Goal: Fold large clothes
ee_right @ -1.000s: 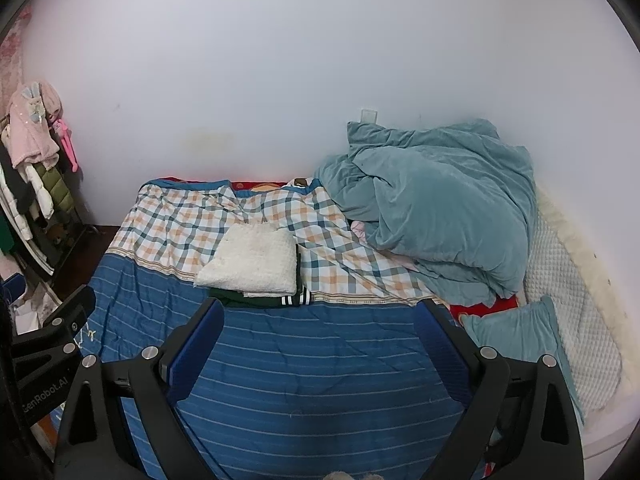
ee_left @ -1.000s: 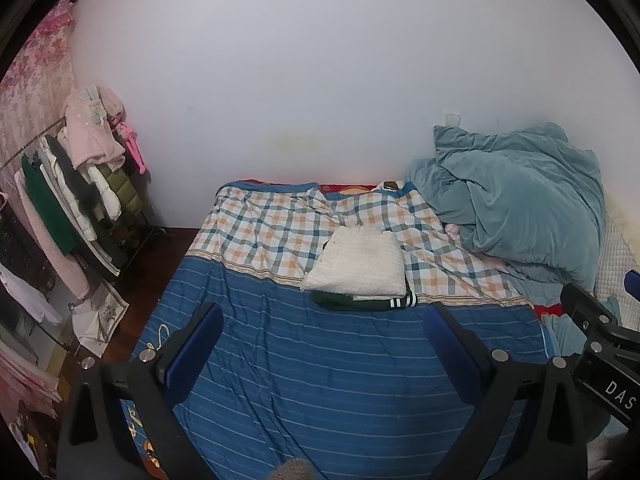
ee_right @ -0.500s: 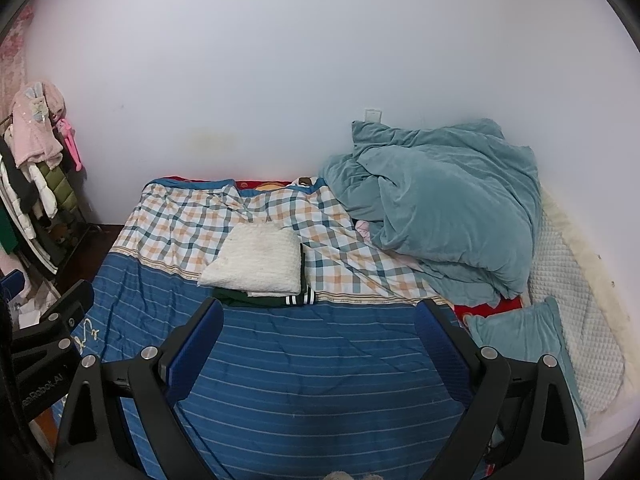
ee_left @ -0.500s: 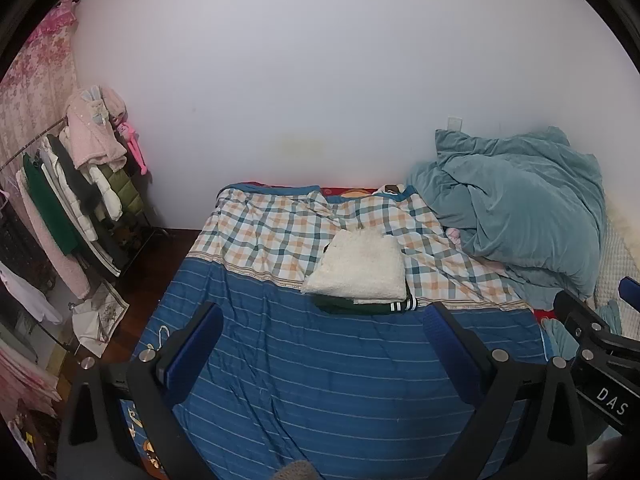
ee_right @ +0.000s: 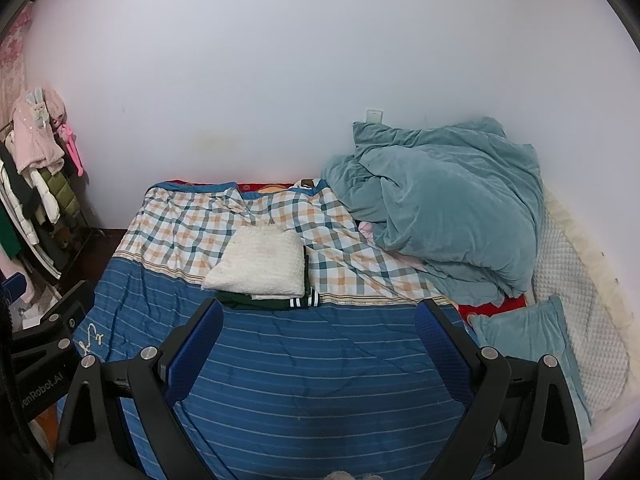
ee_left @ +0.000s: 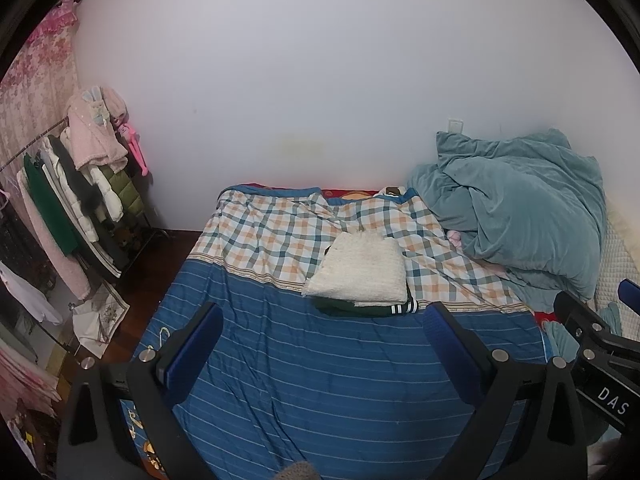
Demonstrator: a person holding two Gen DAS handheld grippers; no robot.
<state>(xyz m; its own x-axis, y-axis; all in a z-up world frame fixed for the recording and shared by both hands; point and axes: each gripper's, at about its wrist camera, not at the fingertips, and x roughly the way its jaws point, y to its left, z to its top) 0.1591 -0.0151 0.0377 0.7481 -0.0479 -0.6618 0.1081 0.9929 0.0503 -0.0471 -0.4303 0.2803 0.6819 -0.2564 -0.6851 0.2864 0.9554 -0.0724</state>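
Note:
A folded fluffy white garment point(ee_left: 360, 270) lies on top of a folded dark green garment with white stripes point(ee_left: 368, 309) in the middle of the bed; both also show in the right wrist view, the white one point(ee_right: 258, 266) over the green one point(ee_right: 276, 302). My left gripper point(ee_left: 322, 334) is open and empty, held above the blue striped sheet point(ee_left: 320, 380), short of the stack. My right gripper point(ee_right: 318, 330) is open and empty too, beside the left one, which shows at the left edge point(ee_right: 44, 344).
A crumpled teal duvet point(ee_right: 440, 208) fills the bed's far right, with a teal pillow point(ee_right: 528, 340) and a white quilted pad point(ee_right: 576, 288) beside it. A clothes rack with hanging coats point(ee_left: 72, 200) stands left of the bed. A white wall is behind.
Both grippers have tilted or pulled back slightly, so the bed and stack sit a little lower in view. The jaws stay open and nothing on the bed has moved.

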